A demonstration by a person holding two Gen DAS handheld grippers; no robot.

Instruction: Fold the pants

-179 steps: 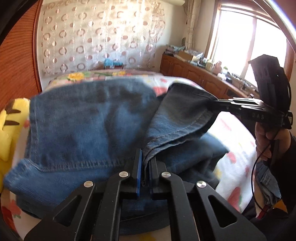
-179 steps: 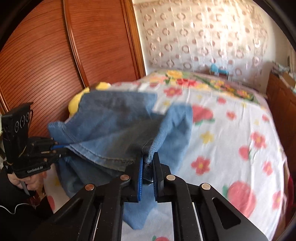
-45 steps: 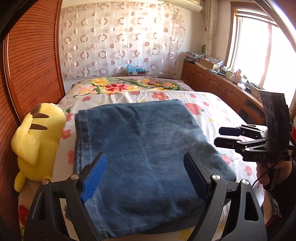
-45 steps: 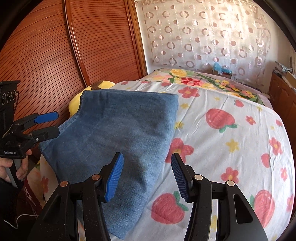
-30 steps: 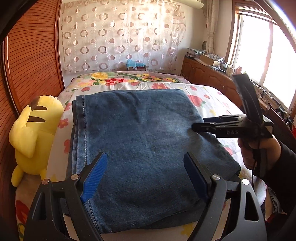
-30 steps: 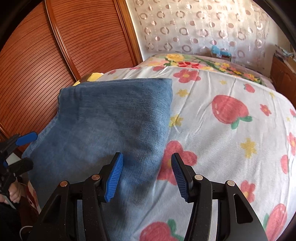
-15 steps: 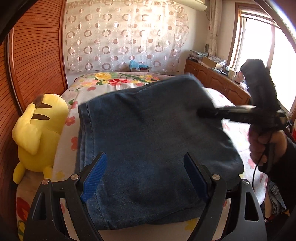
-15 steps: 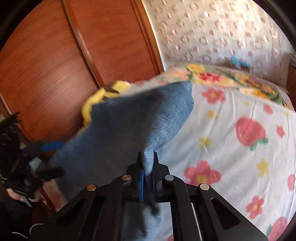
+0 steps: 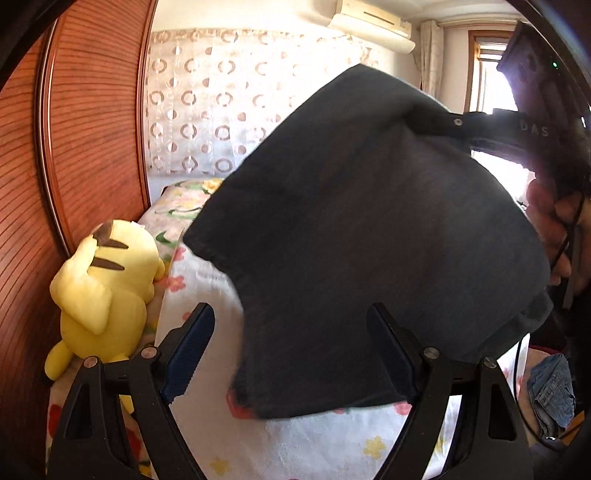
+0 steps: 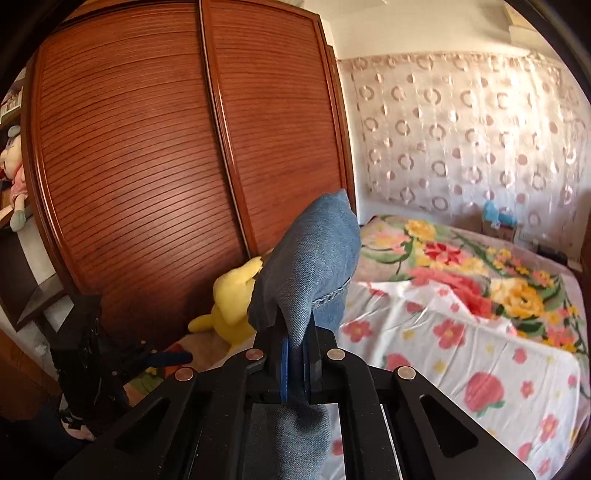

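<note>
Where backlit — pants (image 9: 369, 229); rightward, blue denim.

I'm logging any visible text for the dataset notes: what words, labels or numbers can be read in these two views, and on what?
"DAS": pale letters on the black body of the right gripper, seen from the left wrist; anything after them is cut off in shadow.
No other text: none is readable on the air conditioner, and none shows in the right wrist view.
</note>
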